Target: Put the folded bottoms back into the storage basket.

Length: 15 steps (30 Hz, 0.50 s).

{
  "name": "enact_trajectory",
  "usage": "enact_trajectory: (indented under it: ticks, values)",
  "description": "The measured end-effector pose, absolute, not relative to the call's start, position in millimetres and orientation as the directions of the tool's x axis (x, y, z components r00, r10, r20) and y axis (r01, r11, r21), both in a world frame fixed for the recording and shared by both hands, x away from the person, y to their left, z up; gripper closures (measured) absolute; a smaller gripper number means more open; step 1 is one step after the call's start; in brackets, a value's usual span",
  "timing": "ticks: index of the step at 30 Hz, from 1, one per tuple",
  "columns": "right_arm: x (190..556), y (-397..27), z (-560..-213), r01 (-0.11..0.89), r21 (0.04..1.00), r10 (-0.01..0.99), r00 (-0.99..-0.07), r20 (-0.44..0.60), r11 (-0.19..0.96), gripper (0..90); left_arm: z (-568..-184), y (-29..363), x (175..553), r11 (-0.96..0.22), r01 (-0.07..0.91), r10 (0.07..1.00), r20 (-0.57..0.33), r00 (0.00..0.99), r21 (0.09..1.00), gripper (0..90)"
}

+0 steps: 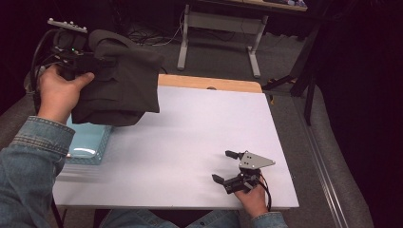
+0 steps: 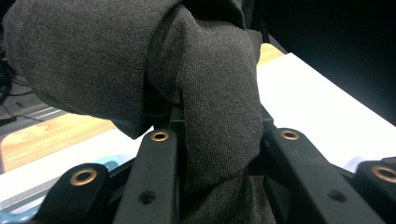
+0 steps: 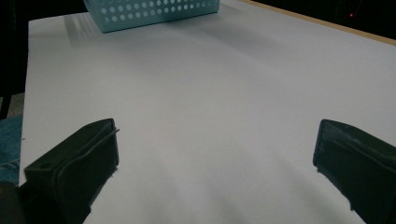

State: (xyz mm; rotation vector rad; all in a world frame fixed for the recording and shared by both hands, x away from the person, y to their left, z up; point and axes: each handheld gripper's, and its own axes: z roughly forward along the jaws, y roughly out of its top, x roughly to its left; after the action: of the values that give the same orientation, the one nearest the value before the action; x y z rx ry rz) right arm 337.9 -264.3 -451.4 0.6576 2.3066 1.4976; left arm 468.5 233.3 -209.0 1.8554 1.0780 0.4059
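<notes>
White table top (image 1: pixel 190 142), taken as landmark. Pale blue perforated basket (image 1: pixel 88 142) sits at its near-left edge; dotted wall seen at the far end in the right gripper view (image 3: pixel 154 11). Strip of bare wood (image 1: pixel 209 83) along the table's far edge. Beyond that edge, on grey carpet, a metal desk frame (image 1: pixel 218 35) with two legs. Dark cables (image 1: pixel 142 35) on floor left of the frame.

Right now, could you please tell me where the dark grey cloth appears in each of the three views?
High view: the dark grey cloth hangs at upper left, clamped in the left hand-held gripper, above the blue basket.
Left gripper view: cloth pinched between the jaws, centre.
Right gripper view: cloth not in it.
Shared landmark: the blue basket, top left in the right gripper view.
</notes>
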Motion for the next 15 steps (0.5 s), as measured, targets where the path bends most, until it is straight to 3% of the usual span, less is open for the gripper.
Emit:
enact_trajectory:
  ticks: [15]
  values:
    - [338, -264, -452, 0.207, 0.914, 0.534, -0.845, -0.013, 0.35, 0.8, -199, 275, 456, -0.162, 0.513, 0.849, -0.145, 0.507, 0.843, 72.8]
